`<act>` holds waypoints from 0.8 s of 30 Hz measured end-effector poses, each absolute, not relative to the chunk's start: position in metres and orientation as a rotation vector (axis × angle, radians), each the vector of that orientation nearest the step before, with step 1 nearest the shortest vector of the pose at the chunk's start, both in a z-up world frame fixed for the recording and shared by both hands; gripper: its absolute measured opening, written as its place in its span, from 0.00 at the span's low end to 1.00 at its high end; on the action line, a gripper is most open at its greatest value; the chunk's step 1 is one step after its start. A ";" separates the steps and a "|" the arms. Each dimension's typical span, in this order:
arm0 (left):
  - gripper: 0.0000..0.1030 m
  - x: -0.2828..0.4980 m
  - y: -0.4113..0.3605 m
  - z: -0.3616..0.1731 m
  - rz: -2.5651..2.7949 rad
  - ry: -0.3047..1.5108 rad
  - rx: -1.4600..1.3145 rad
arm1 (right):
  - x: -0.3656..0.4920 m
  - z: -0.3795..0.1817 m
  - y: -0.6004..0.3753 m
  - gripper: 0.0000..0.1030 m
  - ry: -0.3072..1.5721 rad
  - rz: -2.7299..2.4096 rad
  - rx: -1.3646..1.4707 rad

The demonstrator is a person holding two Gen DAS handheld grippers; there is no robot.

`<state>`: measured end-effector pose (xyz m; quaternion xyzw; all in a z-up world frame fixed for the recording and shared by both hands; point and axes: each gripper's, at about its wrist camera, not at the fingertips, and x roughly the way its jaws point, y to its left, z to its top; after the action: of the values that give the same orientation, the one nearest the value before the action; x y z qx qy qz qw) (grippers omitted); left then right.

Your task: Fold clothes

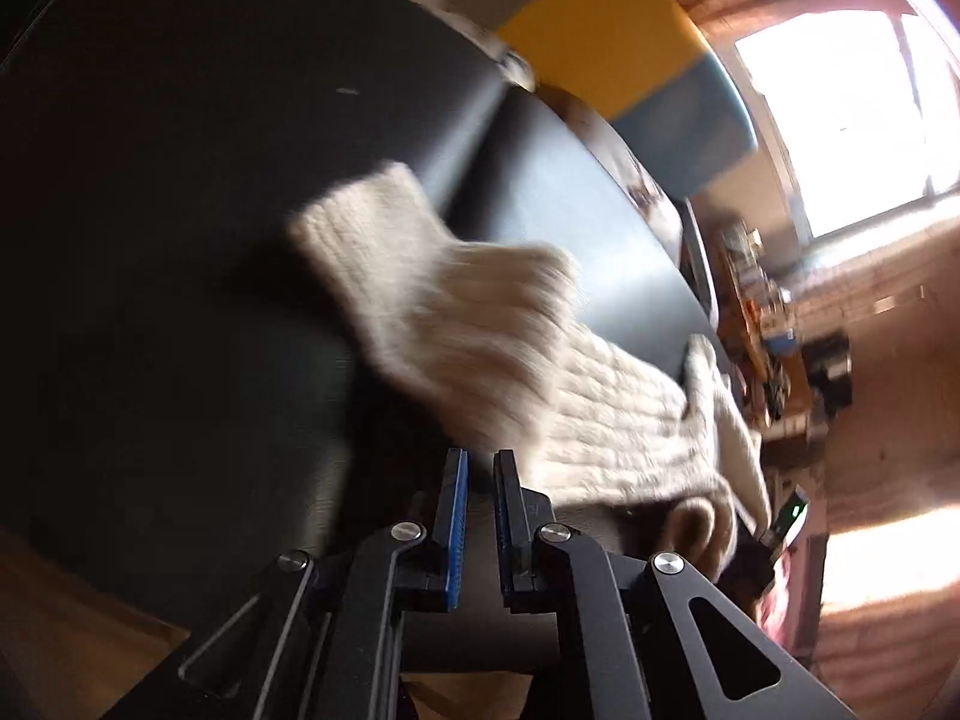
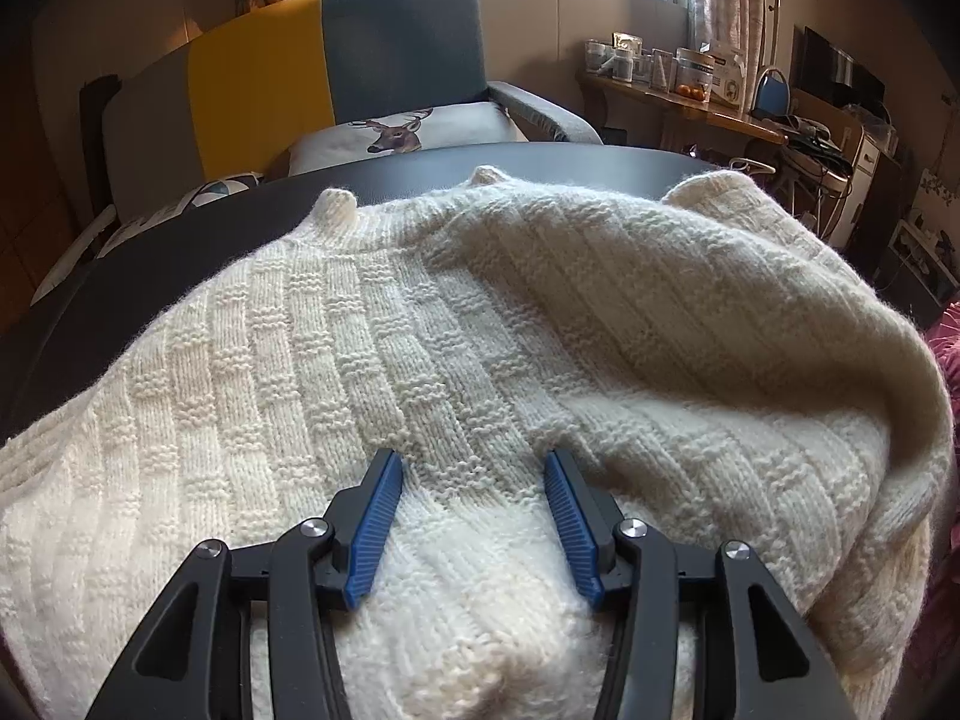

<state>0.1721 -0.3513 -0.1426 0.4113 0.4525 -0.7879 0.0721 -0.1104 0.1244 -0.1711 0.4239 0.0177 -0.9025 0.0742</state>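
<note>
A cream cable-knit sweater (image 2: pixel 480 330) lies spread over a dark round table (image 2: pixel 180 252), collar toward the far edge. My right gripper (image 2: pixel 474 462) is open and sits low on the sweater's near part, with a bulge of knit between its blue pads (image 2: pixel 375 516). In the left wrist view, which is blurred, one sweater sleeve (image 1: pixel 456 312) stretches away from my left gripper (image 1: pixel 480 462), cuff at the far end and raised off the table (image 1: pixel 180 180). The left jaws stand nearly together, pinching the sleeve's edge at their tips.
A yellow, grey and blue sofa (image 2: pixel 336 60) with a deer-print cushion (image 2: pixel 408 132) stands behind the table. At the right is a wooden desk (image 2: pixel 678 102) crowded with boxes and jars. Bright windows (image 1: pixel 840 120) light the room. Pink fabric (image 2: pixel 945 348) shows at the right edge.
</note>
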 end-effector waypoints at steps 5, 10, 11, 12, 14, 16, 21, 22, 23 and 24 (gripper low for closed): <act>0.23 0.184 -0.385 -0.107 -2.363 1.105 1.102 | -0.110 -0.171 0.124 0.49 0.052 -2.718 1.267; 0.40 0.132 -0.366 -0.085 -2.485 0.879 1.153 | -0.110 -0.171 0.123 0.49 0.047 -2.720 1.267; 0.42 0.121 -0.357 -0.085 -2.509 0.846 1.183 | -0.111 -0.171 0.123 0.49 0.047 -2.718 1.269; 0.43 0.111 -0.347 -0.083 -2.529 0.798 1.219 | -0.111 -0.171 0.123 0.49 0.049 -2.716 1.270; 0.44 0.098 -0.333 -0.089 -2.539 0.700 1.291 | -0.113 -0.170 0.123 0.50 0.061 -2.709 1.281; 0.44 0.085 -0.320 -0.101 -2.528 0.634 1.361 | -0.119 -0.167 0.121 0.50 0.095 -2.668 1.337; 0.51 0.052 -0.287 -0.130 -2.460 0.427 1.502 | -0.138 -0.122 0.108 0.50 0.080 -2.538 1.290; 0.53 0.050 -0.284 -0.133 -2.459 0.394 1.505 | -0.144 -0.115 0.100 0.50 0.111 -2.519 1.279; 0.58 0.048 -0.281 -0.135 -2.457 0.358 1.508 | -0.150 -0.108 0.092 0.50 0.142 -2.500 1.269; 0.65 0.047 -0.278 -0.136 -2.448 0.309 1.508 | -0.158 -0.104 0.084 0.50 0.160 -2.475 1.268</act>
<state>0.0471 -0.2775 -0.1362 0.5175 0.1061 -0.8399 0.1245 -0.1582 0.0845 -0.1038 0.4480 0.0566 -0.8745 0.1770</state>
